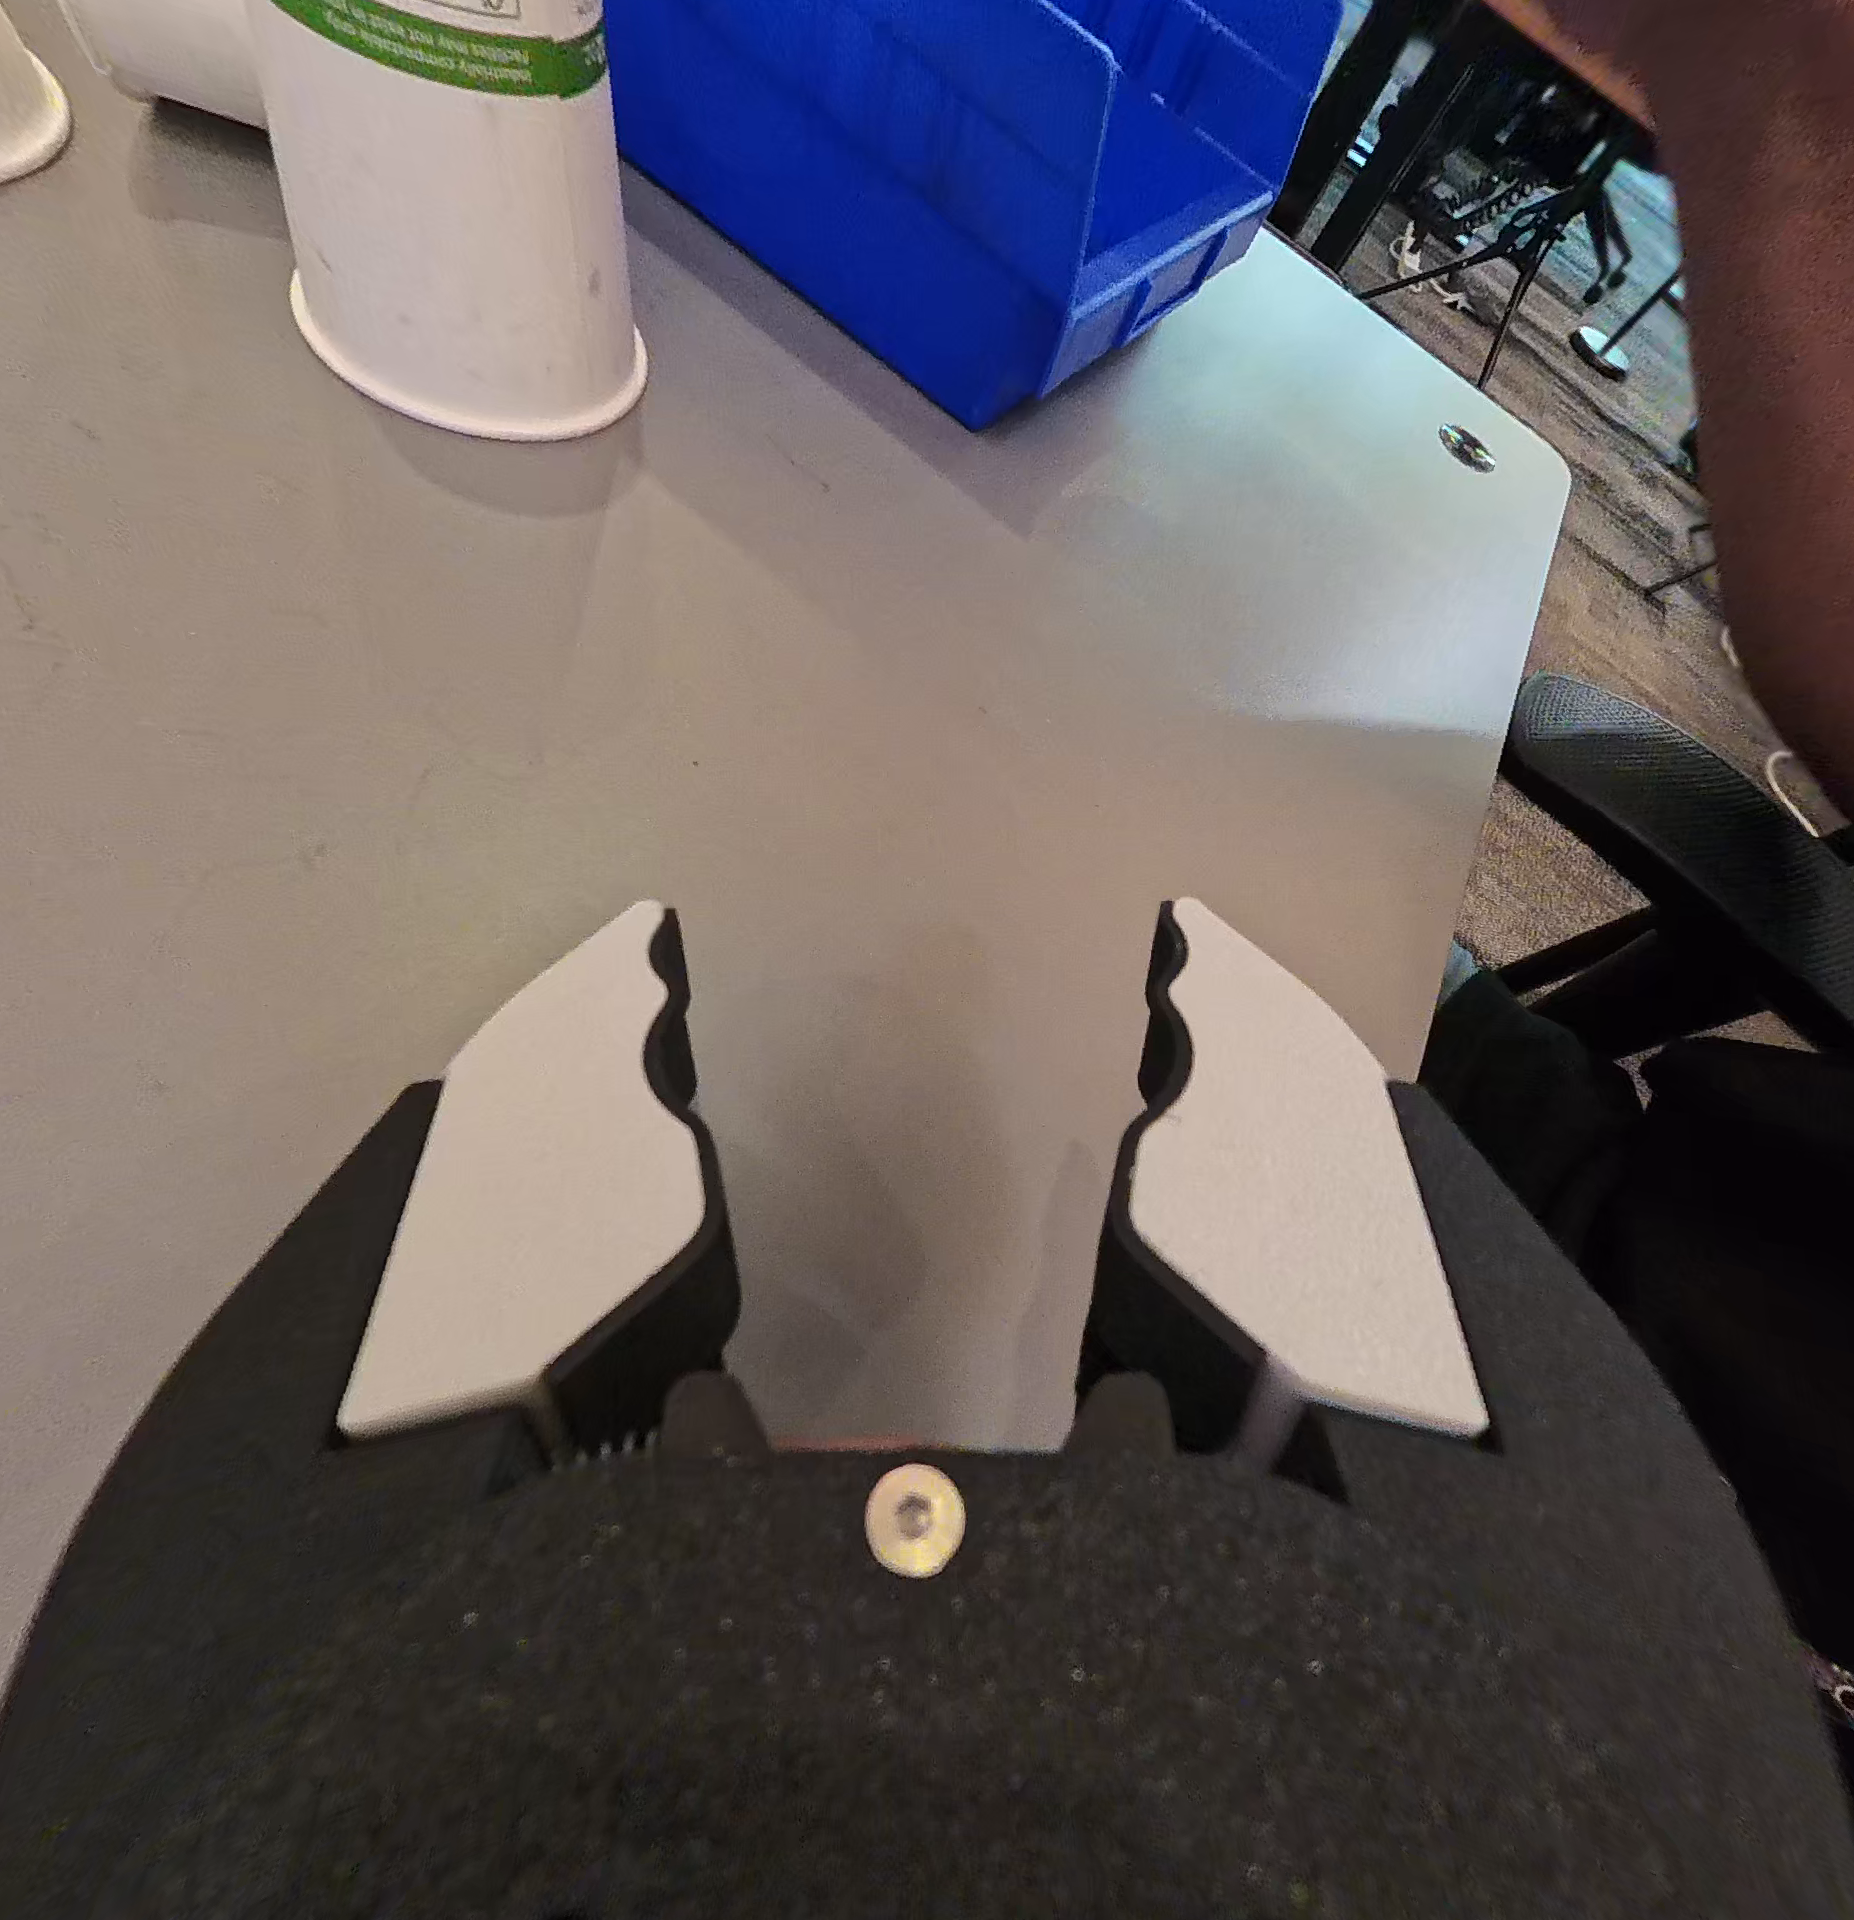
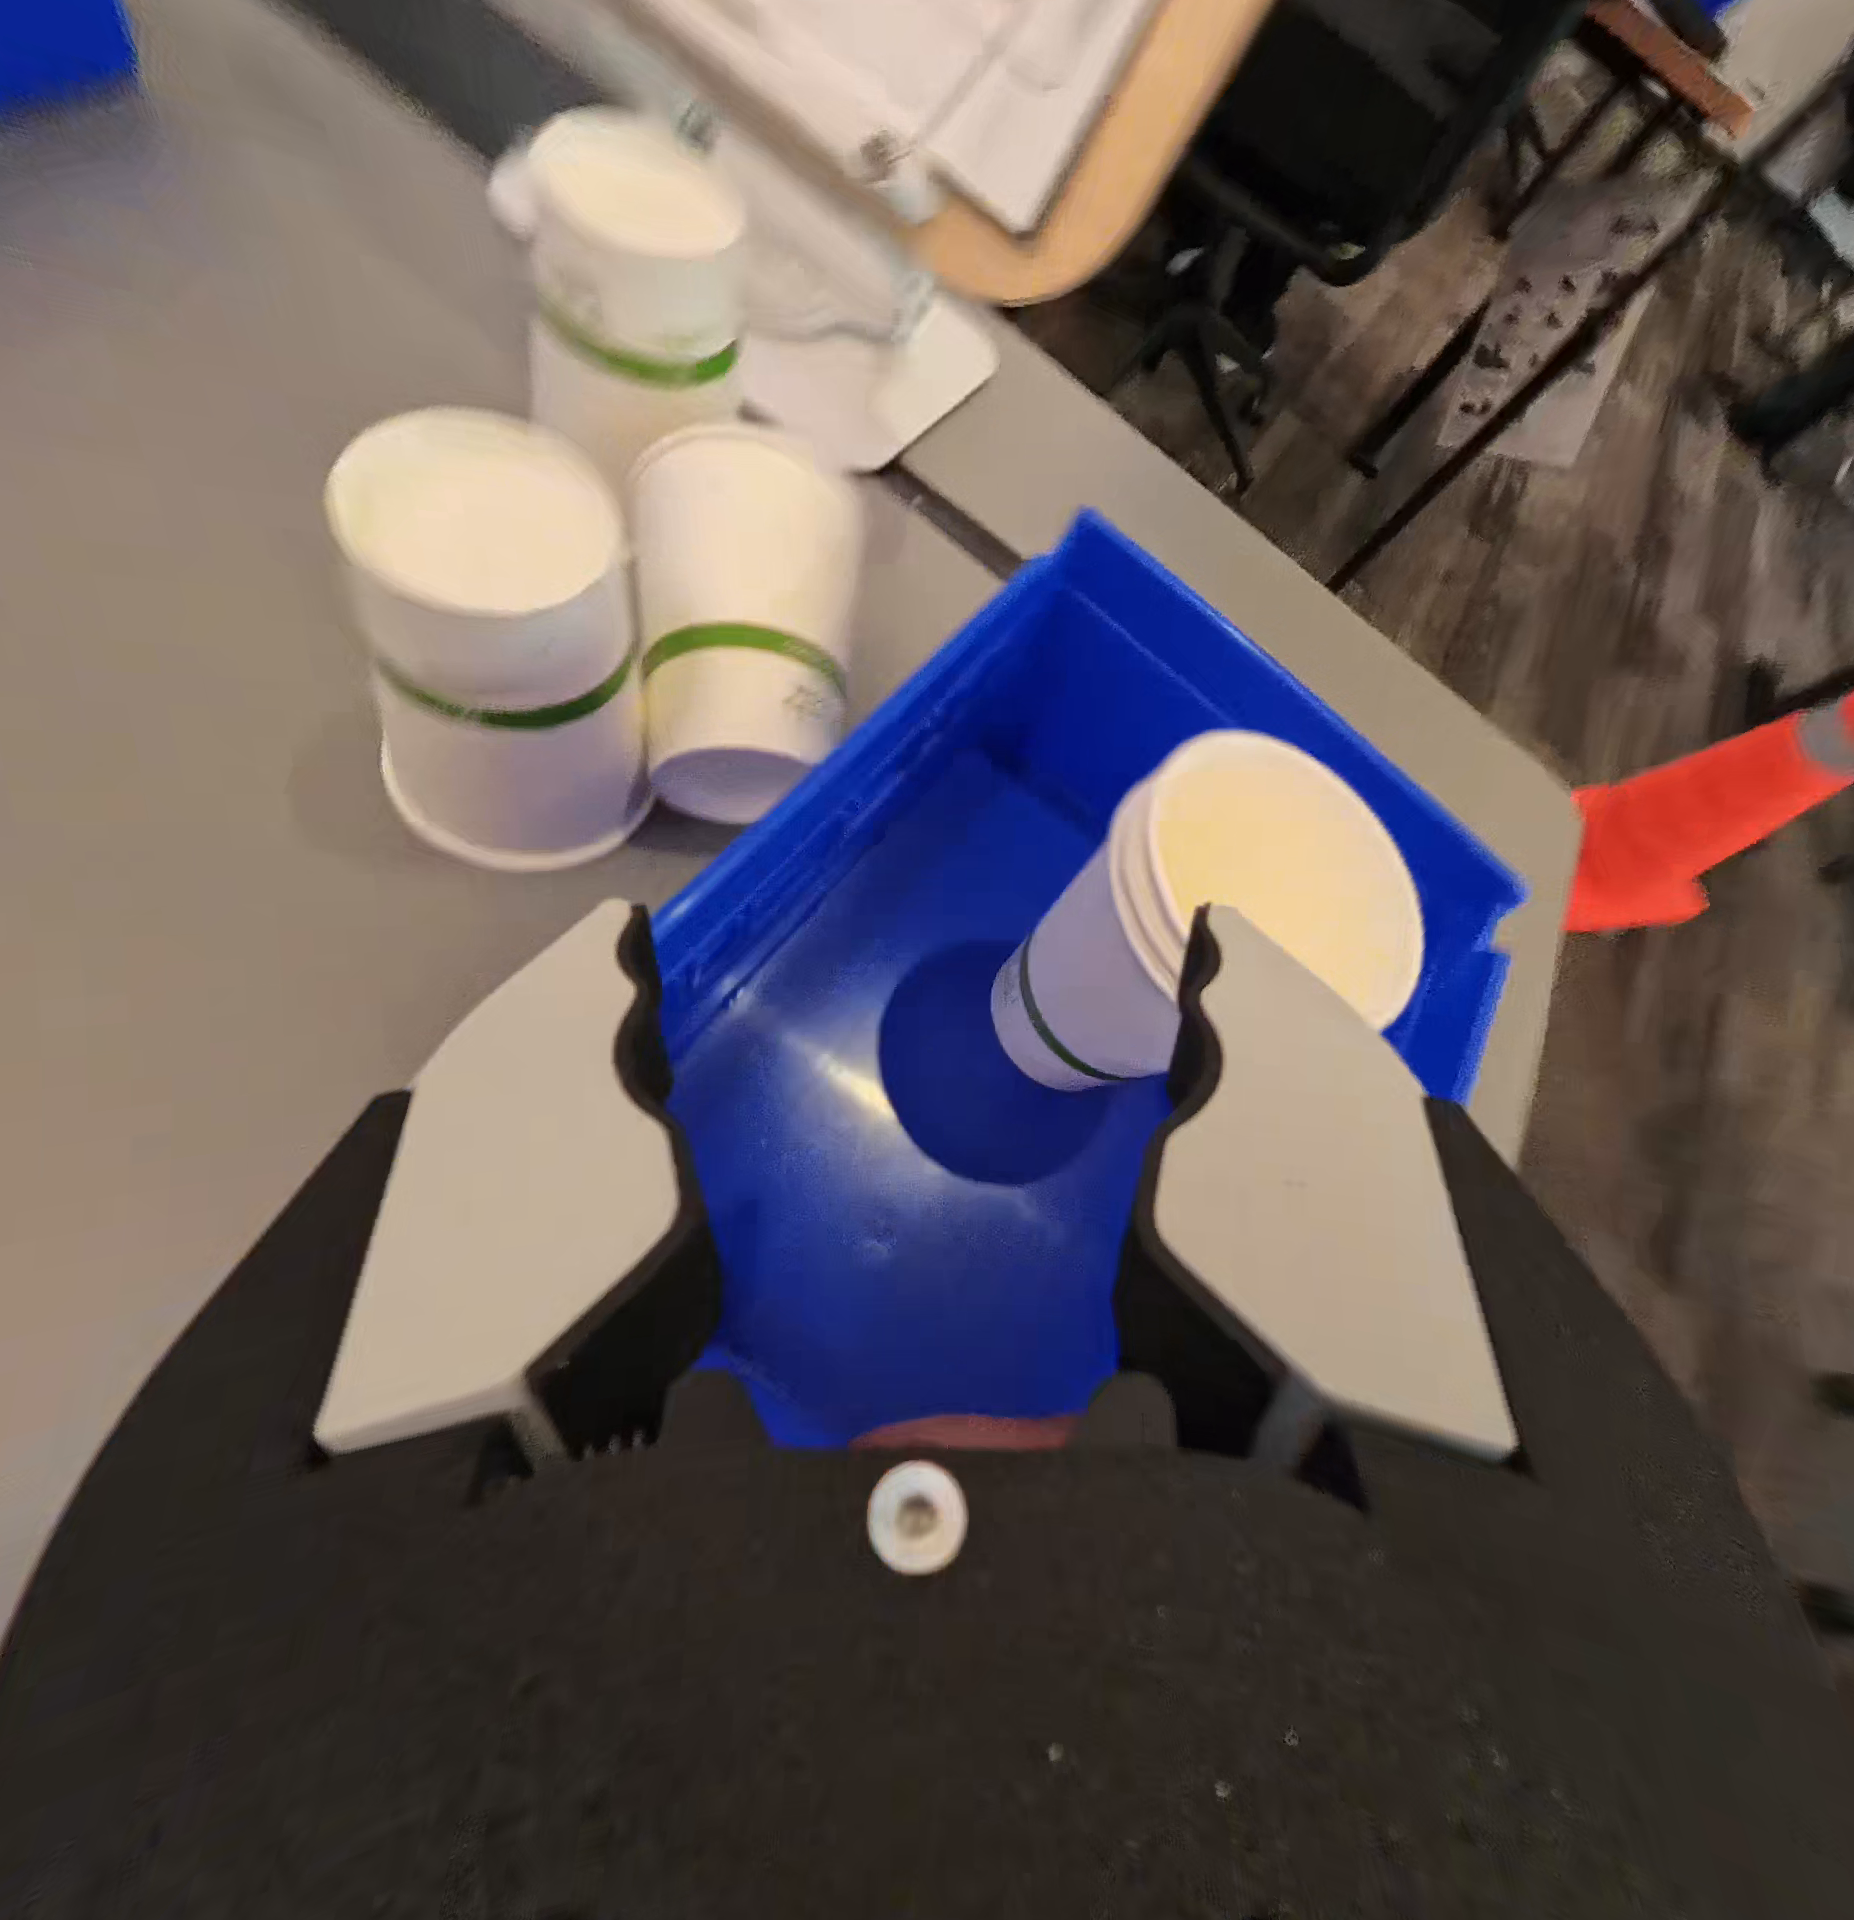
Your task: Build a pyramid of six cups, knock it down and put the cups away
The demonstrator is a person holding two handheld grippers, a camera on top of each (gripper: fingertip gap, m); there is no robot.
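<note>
**Stock on the worktop: cups, bin, two grippers**

Left gripper (image 1: 918,914): I am holding it low over a bare stretch of the grey worktop (image 1: 279,727), fingers (image 1: 549,1174) spread wide and gripping nothing.

Right gripper (image 2: 918,920): I am hovering it above the blue bin (image 2: 850,1247), fingers (image 2: 518,1184) likewise standing wide apart with nothing between them. The picture is smearing with motion blur.

Nested cups (image 2: 1203,914): a stack of white paper cups, several rims showing at the mouth, is leaning tilted inside the bin with its mouth towards the far corner, just beside the tip of my right-hand finger. I cannot tell whether it is touching that finger.

Inverted cup (image 2: 487,665): it is sitting mouth down on the worktop just left of the bin, green band around it.

Tilted cup (image 2: 741,623): it is leaning against the inverted cup, between that cup and the bin wall.

Rear cup (image 2: 637,281): it is standing farther back, behind those two; too blurred for detail.

From the left wrist view: one mouth-down banded cup (image 1: 455,208) is standing just beside the bin (image 1: 902,208), more white cups (image 1: 9,104) are showing at the top left edge.

Off the worktop: an orange cone (image 2: 1712,800) is lying on the floor.
</note>
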